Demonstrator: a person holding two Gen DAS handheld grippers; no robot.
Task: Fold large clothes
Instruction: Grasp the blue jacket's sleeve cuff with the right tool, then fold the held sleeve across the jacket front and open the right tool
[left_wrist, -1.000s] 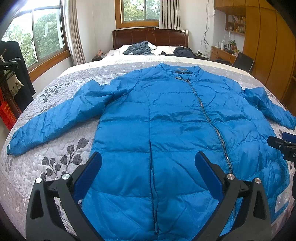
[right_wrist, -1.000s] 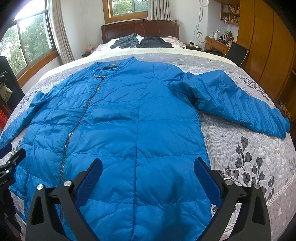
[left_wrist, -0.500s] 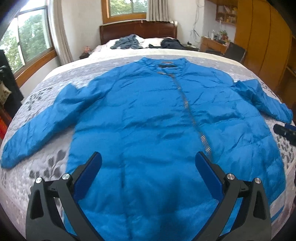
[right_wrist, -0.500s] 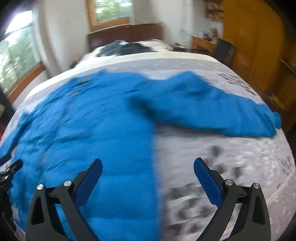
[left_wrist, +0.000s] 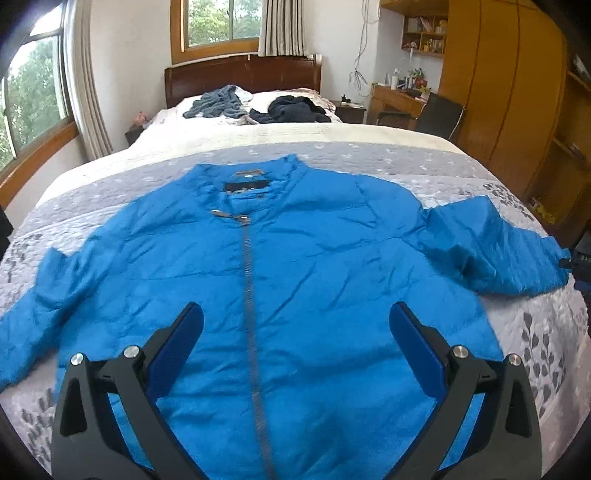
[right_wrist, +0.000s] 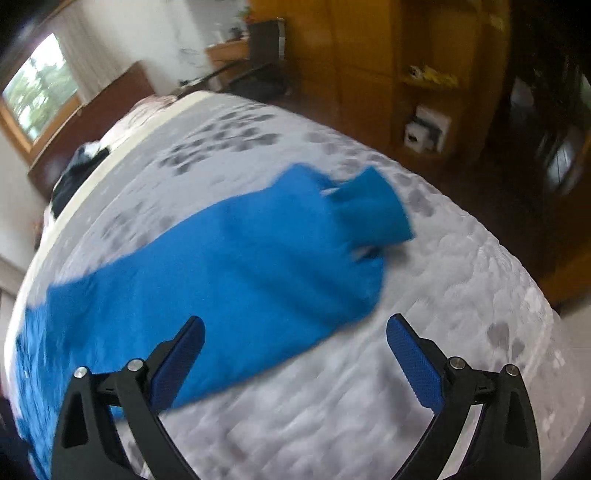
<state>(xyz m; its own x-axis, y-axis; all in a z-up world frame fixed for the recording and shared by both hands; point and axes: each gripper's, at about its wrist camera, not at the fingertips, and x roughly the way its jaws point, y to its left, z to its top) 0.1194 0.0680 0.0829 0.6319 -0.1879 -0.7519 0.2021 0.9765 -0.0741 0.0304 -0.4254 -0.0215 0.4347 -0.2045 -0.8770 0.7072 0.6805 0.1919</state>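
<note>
The blue down jacket (left_wrist: 280, 295) is lying flat and zipped on the grey quilt (left_wrist: 535, 332), sleeves spread. Both the left gripper (left_wrist: 295, 325) and right gripper (right_wrist: 295, 339) are hanging wide open, holding nothing. The right one is facing the right sleeve (right_wrist: 229, 266); because the shell looks slippery and puffy, a shallow pinch near the cuff (right_wrist: 373, 210) is risking a slip, or is catching the quilt too.

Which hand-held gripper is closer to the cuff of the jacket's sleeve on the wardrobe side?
Right. The right hand-held gripper points at that sleeve, its cuff just ahead. The left hand-held gripper is over the jacket's zipped front, the cuff far to its right.
</note>
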